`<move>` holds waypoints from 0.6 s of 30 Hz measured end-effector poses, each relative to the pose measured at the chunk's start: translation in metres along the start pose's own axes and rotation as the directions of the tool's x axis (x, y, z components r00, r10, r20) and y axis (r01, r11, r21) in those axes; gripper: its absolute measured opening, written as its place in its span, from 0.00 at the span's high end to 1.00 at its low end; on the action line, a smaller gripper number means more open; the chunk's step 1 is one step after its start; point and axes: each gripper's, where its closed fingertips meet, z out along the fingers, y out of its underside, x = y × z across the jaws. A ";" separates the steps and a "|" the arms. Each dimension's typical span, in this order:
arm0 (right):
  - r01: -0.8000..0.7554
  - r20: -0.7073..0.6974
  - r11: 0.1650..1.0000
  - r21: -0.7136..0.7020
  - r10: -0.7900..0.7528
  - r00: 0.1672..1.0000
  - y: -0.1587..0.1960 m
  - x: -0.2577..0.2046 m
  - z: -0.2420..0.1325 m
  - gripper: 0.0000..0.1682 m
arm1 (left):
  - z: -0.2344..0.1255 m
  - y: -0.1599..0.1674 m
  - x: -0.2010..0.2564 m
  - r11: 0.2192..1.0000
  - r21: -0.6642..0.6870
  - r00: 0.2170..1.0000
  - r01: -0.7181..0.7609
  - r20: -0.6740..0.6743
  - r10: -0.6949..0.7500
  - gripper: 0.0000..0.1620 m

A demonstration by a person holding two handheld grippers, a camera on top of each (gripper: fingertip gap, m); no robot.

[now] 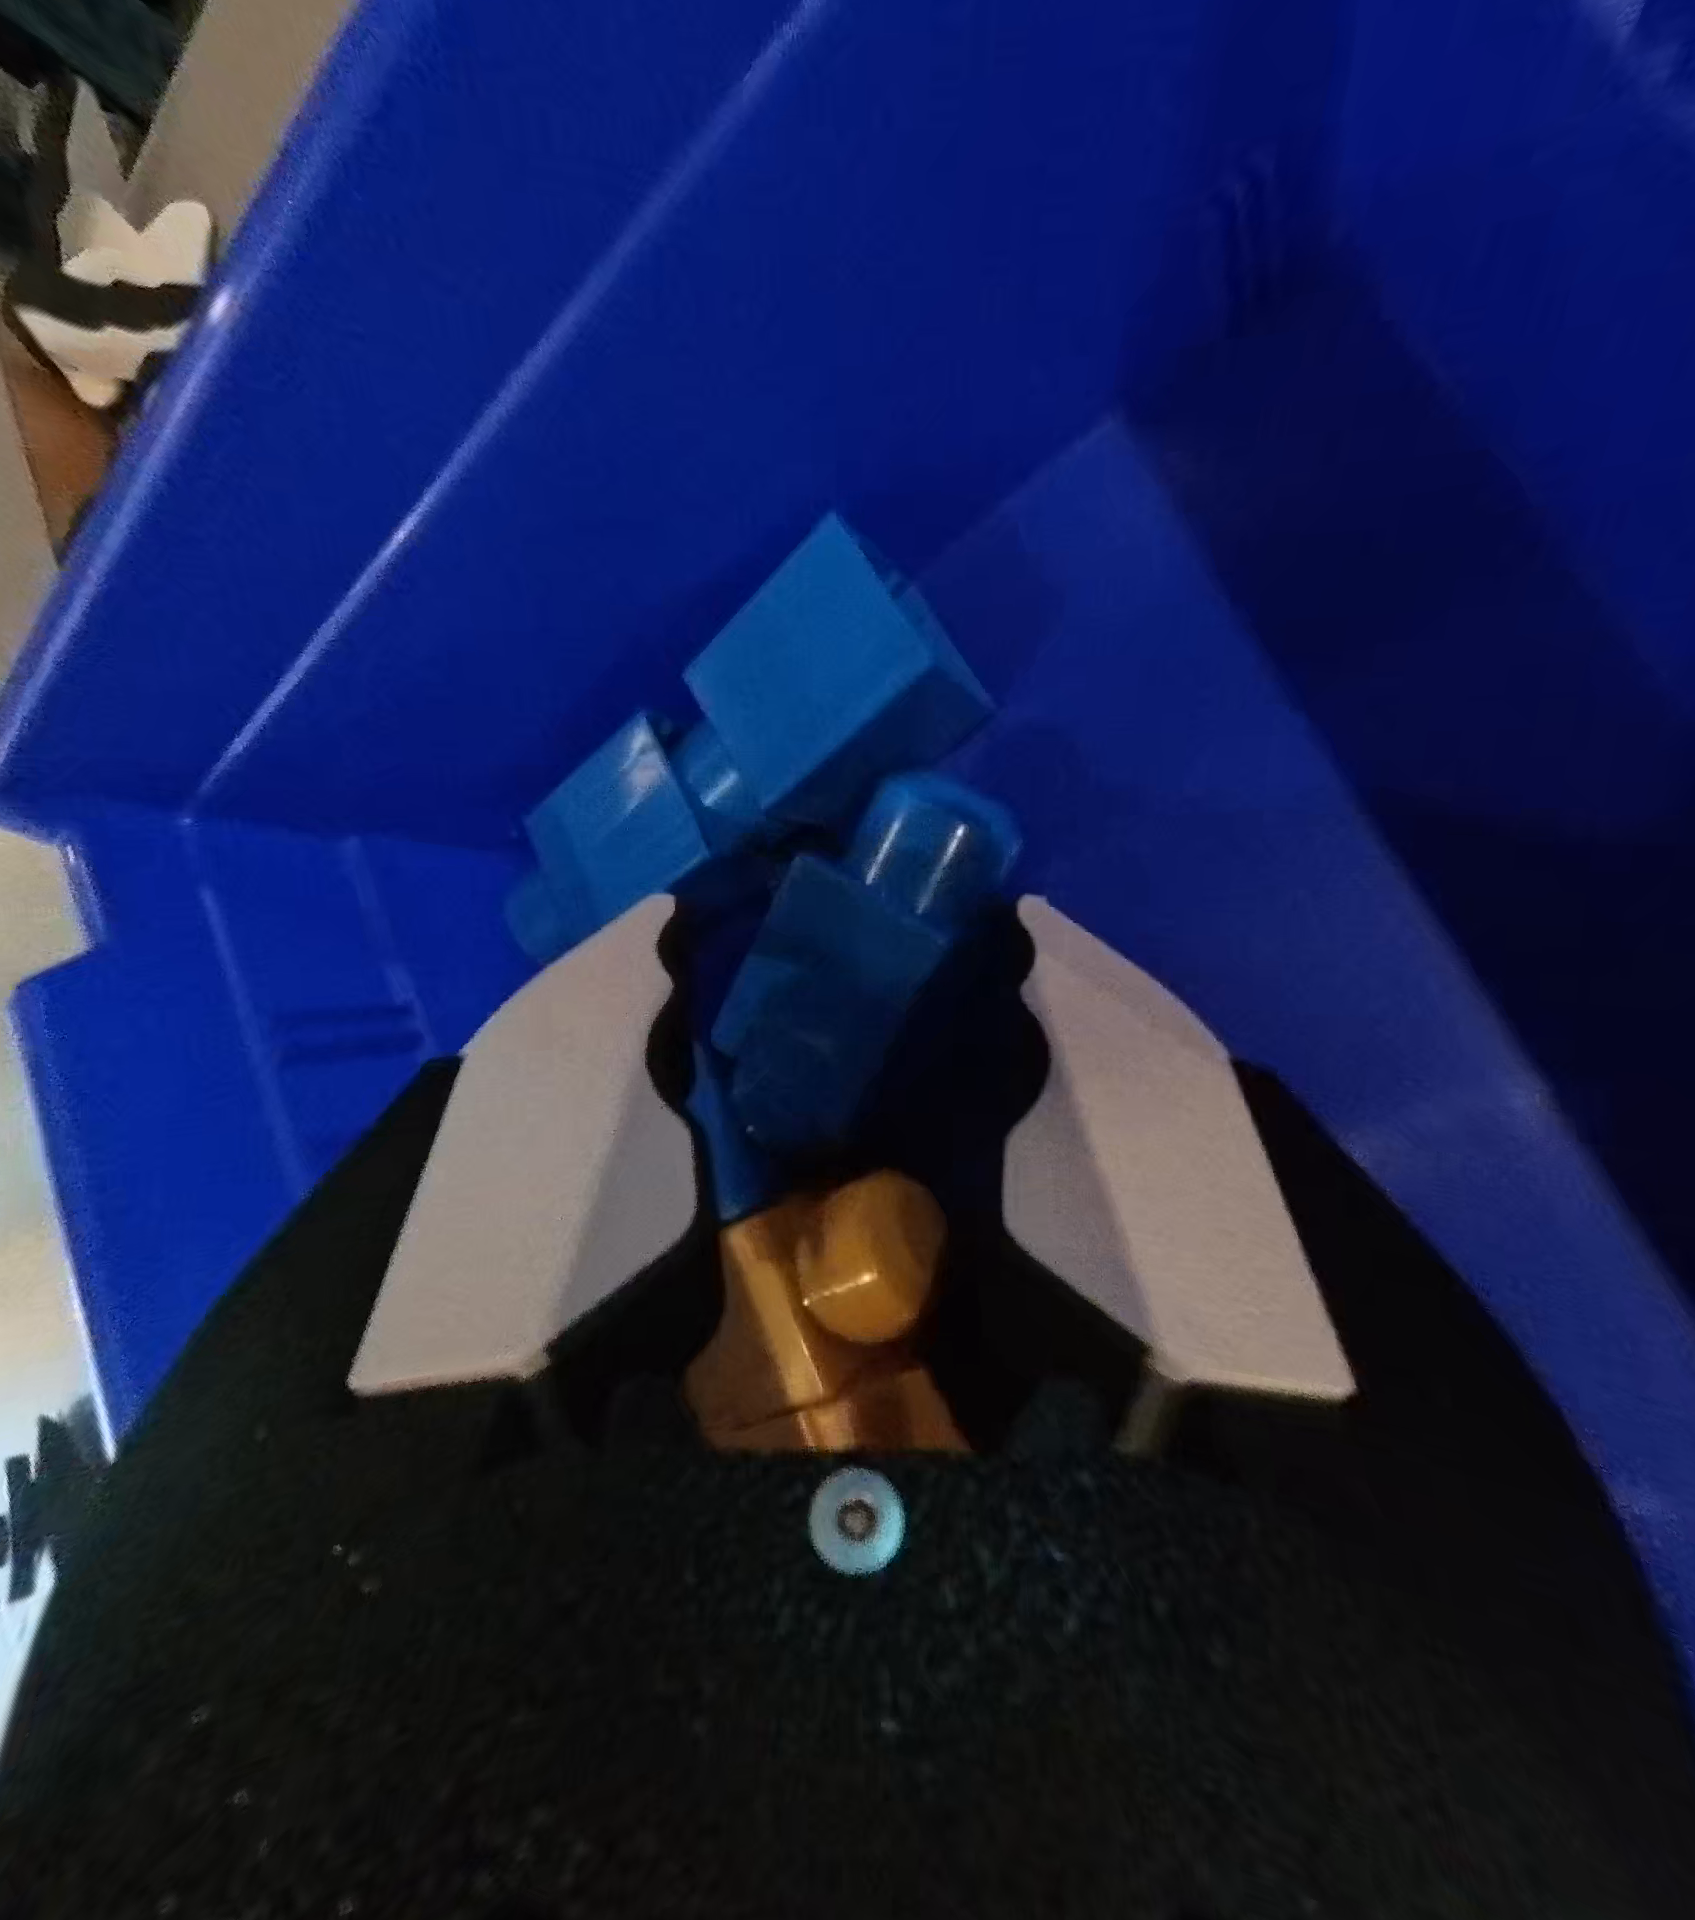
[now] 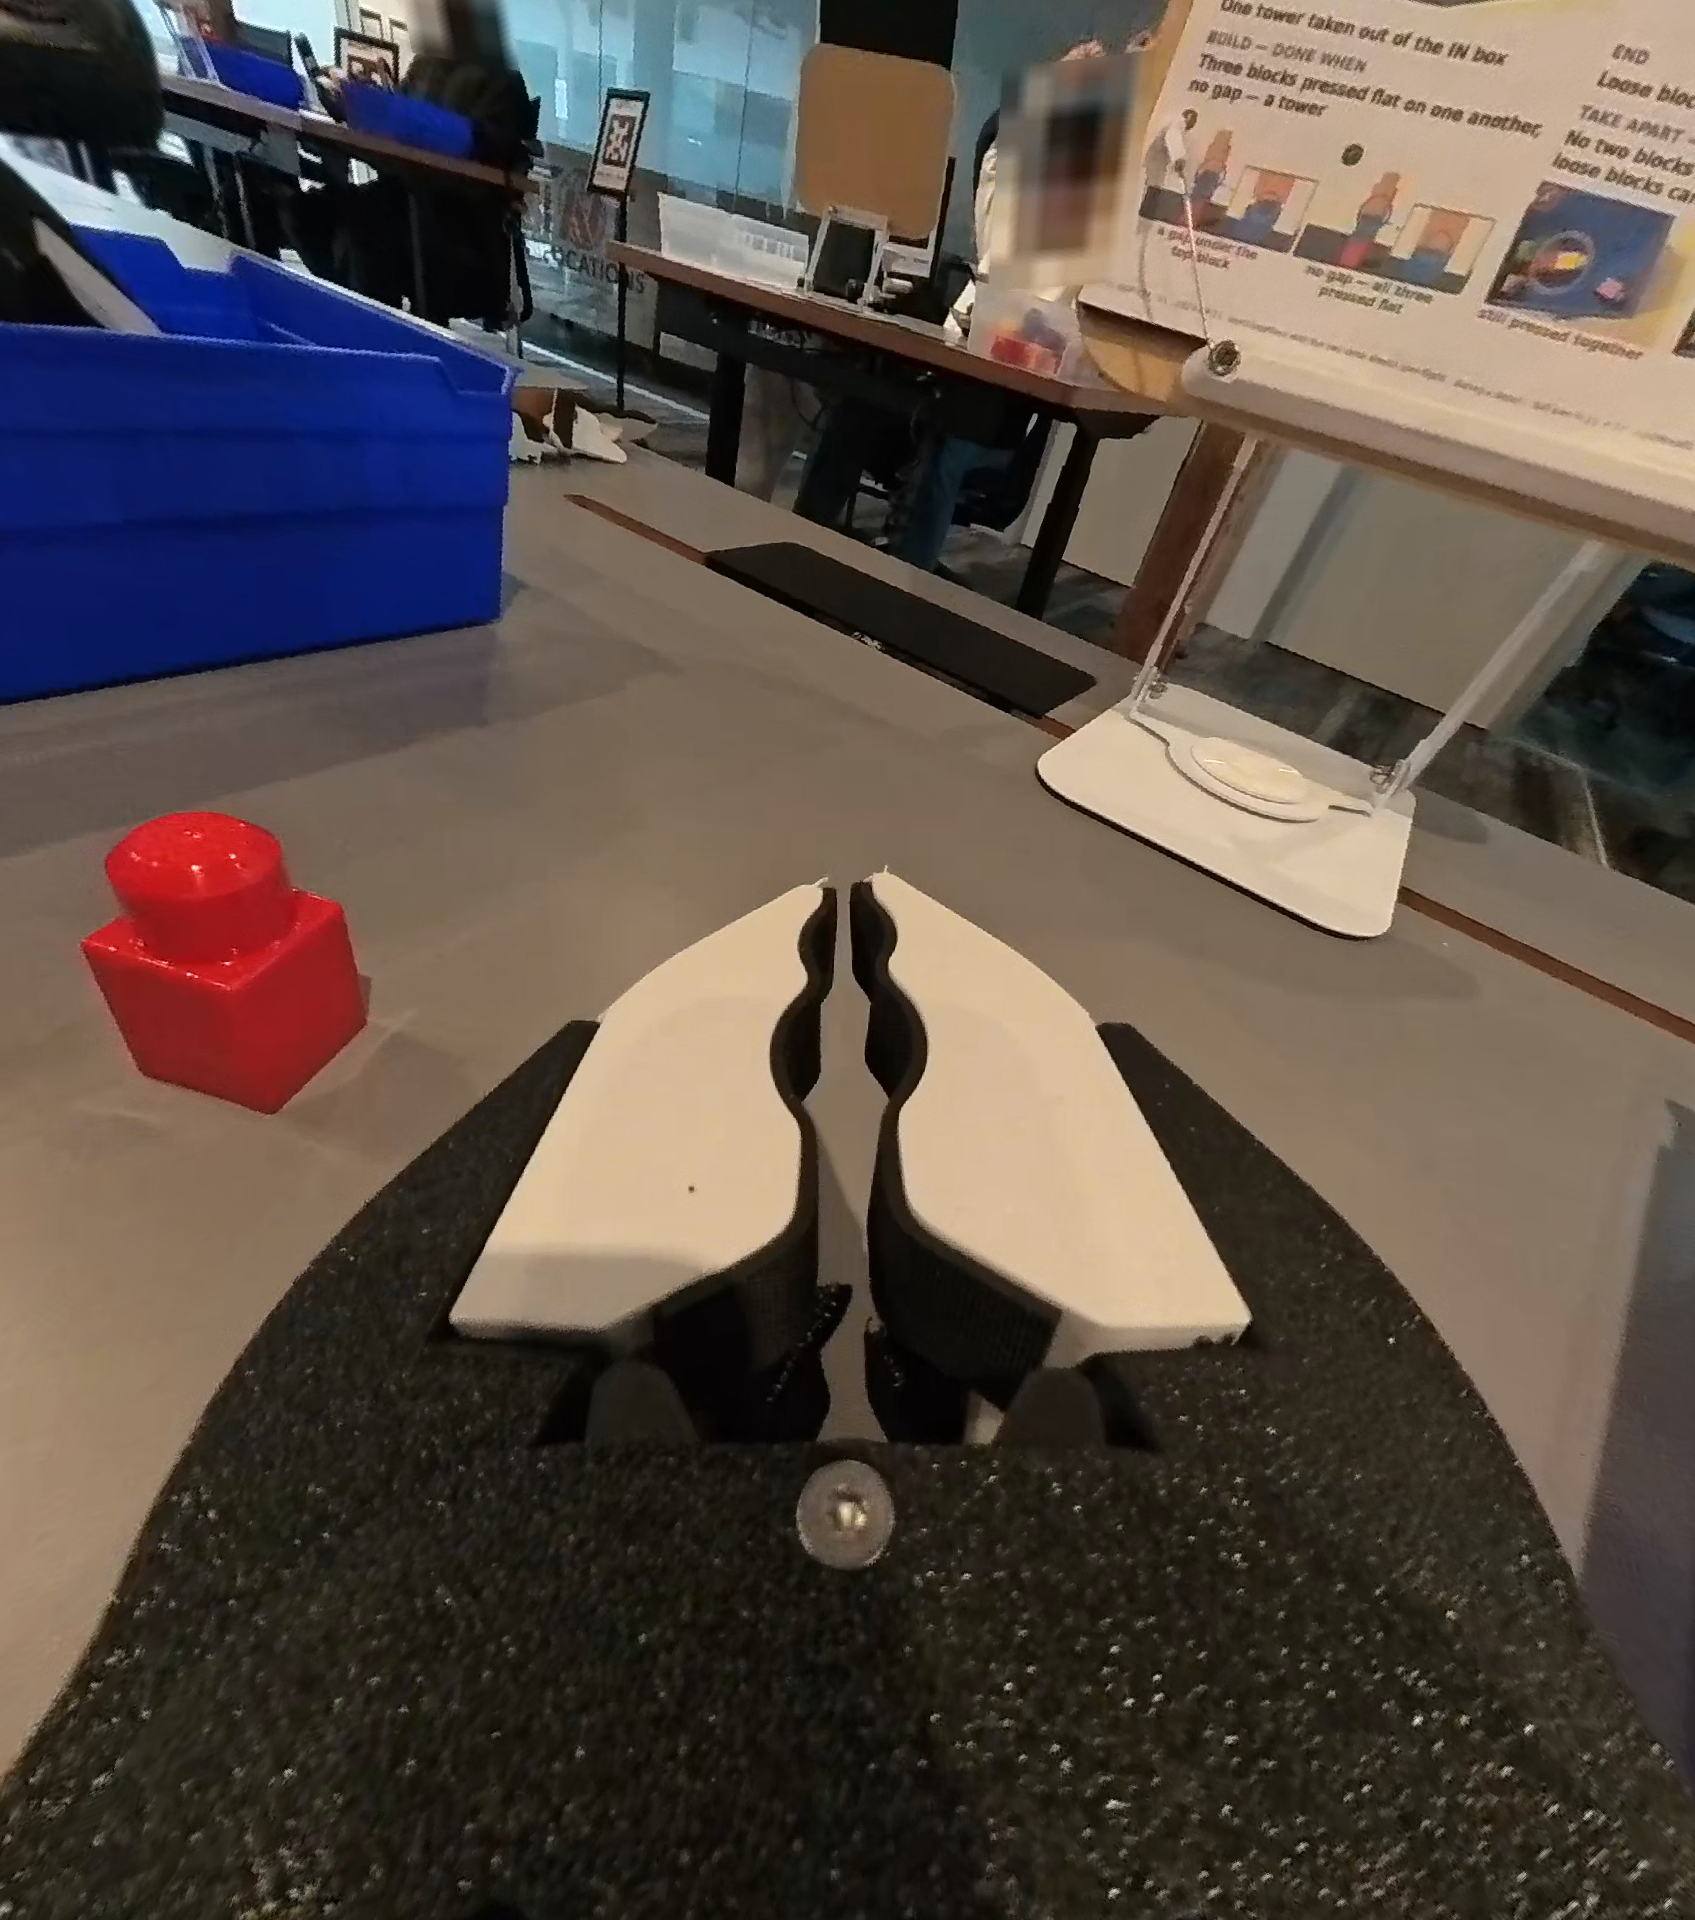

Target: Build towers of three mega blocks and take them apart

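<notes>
In the left wrist view, the left tongs (image 1: 843,914) reach into a blue bin (image 1: 1238,520), the tips spread wide apart. Between the white fingers (image 1: 531,1143) lies a blue block (image 1: 822,997), tilted, with a gold block (image 1: 822,1330) just behind it, close to the tongs' base; whether the fingers touch either block cannot be told. Beyond the tips, against the bin's wall, lie two more blue blocks (image 1: 770,727), seemingly joined and lying askew.

In the right wrist view, a red block (image 2: 225,977) stands upright on the grey bench (image 2: 614,748), stud up, to the left of the right tongs (image 2: 843,888) and apart from them. A blue bin (image 2: 199,478) sits farther back on the left. The right tongs are pressed nearly together, with only a thin slit between the tips and nothing in it. On the right stands an instruction card (image 2: 1508,229) on a clear stand with a white base (image 2: 1238,821)
</notes>
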 end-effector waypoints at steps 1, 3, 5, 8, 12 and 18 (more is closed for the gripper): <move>0.002 0.000 1.000 0.000 -0.002 1.000 0.000 0.000 0.000 0.99 | 0.001 0.000 0.002 1.000 -0.006 1.000 0.000 -0.010 0.000 0.68; 0.003 0.000 1.000 0.001 -0.003 1.000 0.000 0.000 0.000 0.99 | 0.000 0.000 0.003 1.000 -0.020 1.000 -0.010 -0.001 0.010 0.73; -0.002 -0.001 1.000 0.005 0.002 1.000 -0.001 0.000 -0.001 0.99 | -0.005 0.000 0.002 0.999 -0.034 0.999 -0.021 0.036 0.022 0.73; -0.013 -0.002 1.000 0.009 0.014 1.000 -0.001 0.001 -0.001 0.99 | -0.026 -0.010 -0.002 1.000 0.025 0.991 0.004 0.133 -0.008 0.74; -0.021 0.000 1.000 0.008 0.021 1.000 -0.001 0.002 -0.001 0.99 | -0.083 -0.037 0.011 0.975 0.214 0.970 0.056 0.220 -0.104 0.74; 0.011 -0.006 1.000 0.004 -0.011 1.000 -0.001 0.000 0.000 0.99 | -0.174 -0.075 0.063 0.877 0.473 0.971 0.079 0.163 -0.176 0.74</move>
